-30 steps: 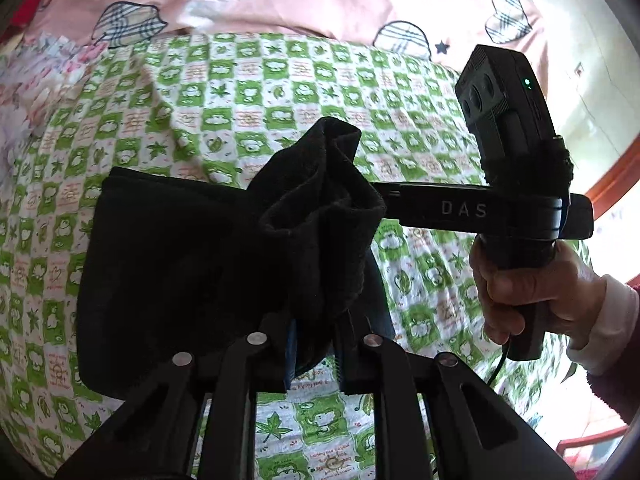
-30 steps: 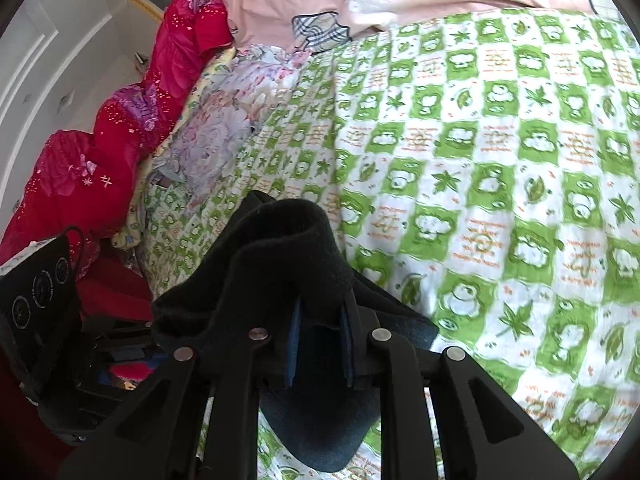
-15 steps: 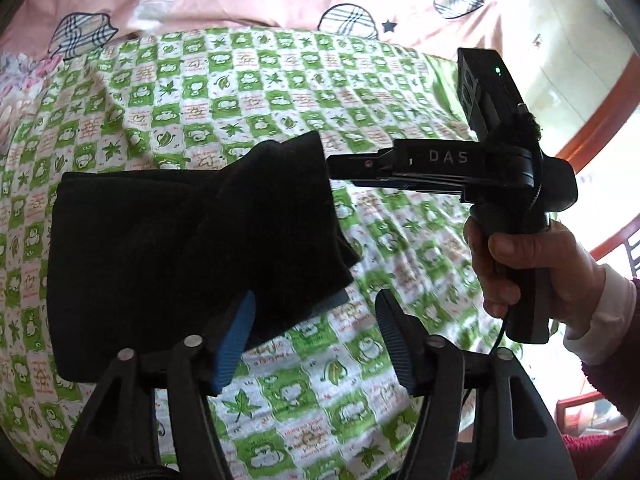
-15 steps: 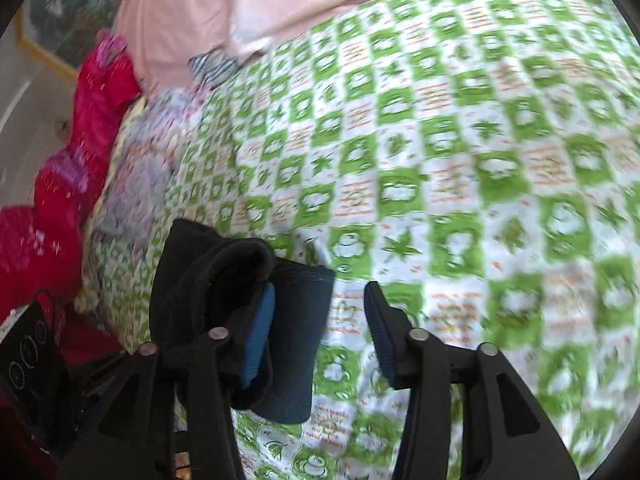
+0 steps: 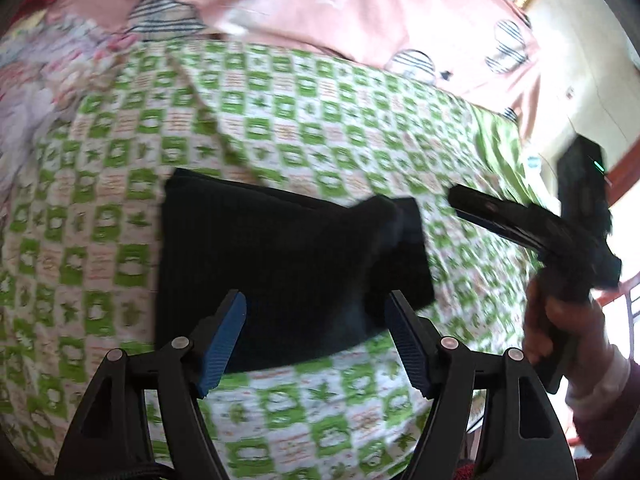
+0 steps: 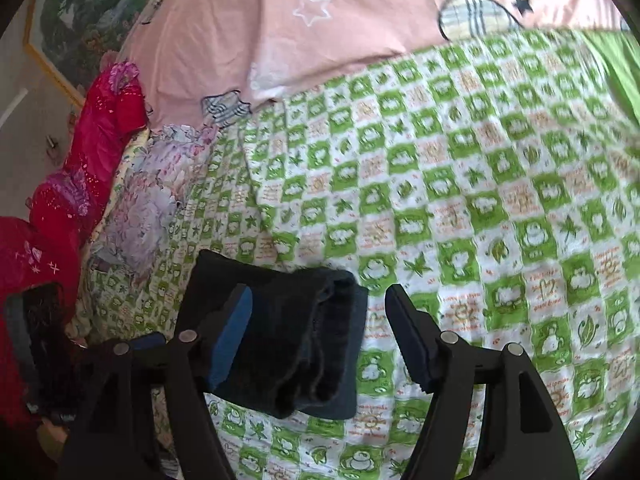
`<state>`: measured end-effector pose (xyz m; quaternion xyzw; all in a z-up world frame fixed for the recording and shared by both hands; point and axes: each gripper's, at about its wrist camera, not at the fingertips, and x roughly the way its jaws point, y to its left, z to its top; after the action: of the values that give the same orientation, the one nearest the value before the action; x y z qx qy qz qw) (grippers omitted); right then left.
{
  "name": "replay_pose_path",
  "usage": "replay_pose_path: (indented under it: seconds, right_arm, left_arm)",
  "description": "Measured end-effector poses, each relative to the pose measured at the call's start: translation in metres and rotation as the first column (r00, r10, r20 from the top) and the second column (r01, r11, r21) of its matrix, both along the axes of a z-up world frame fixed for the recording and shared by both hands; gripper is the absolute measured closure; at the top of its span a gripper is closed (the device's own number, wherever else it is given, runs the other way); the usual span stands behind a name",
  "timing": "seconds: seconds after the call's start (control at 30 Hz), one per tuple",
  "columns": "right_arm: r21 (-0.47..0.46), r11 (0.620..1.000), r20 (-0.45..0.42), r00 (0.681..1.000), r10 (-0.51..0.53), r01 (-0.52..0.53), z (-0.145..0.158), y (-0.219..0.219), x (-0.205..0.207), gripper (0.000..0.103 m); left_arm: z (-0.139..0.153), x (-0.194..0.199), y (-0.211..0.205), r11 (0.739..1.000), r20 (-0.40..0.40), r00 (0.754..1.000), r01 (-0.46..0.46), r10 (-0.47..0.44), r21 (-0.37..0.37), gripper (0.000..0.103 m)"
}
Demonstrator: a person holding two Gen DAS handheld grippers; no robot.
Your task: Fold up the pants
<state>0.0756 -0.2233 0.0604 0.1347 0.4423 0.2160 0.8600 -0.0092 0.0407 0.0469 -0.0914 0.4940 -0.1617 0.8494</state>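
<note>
The black pants (image 5: 276,264) lie folded in a flat stack on the green and white checked bedspread (image 5: 320,132). My left gripper (image 5: 316,340) is open and empty, just in front of the stack's near edge. My right gripper (image 6: 320,340) is open and empty, with the stack's end (image 6: 304,336) lying between and below its fingers. The right gripper also shows at the right of the left wrist view (image 5: 532,228), clear of the pants, held by a hand.
A pink quilt (image 6: 320,28) lies across the far side of the bed. A red jacket (image 6: 80,168) and a floral cloth (image 6: 144,208) sit at the bed's left edge. A framed picture (image 6: 92,12) hangs on the wall.
Both grippers opened and let go of the pants, which dropped flat onto the bed. Both grippers then drew back from the stack.
</note>
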Motion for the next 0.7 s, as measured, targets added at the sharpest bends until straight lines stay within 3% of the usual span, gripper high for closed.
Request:
replay_pose_path:
  seconds: [0.27,0.7]
  right_arm:
    - [-0.123,0.992,0.079,0.997,0.016,-0.006,0.014,0.038,-0.010,0.027]
    - [-0.115,0.990,-0.048,0.995,-0.083,0.077,-0.024,0.031,-0.016,0.027]
  left_arm:
    - [-0.003,0.022,0.036,0.996,-0.012,0.997,-0.079,0.079,0.029,0.025]
    - [-0.030,0.055,0.050,0.992,-0.095,0.987,-0.123,0.126,0.039,0.022]
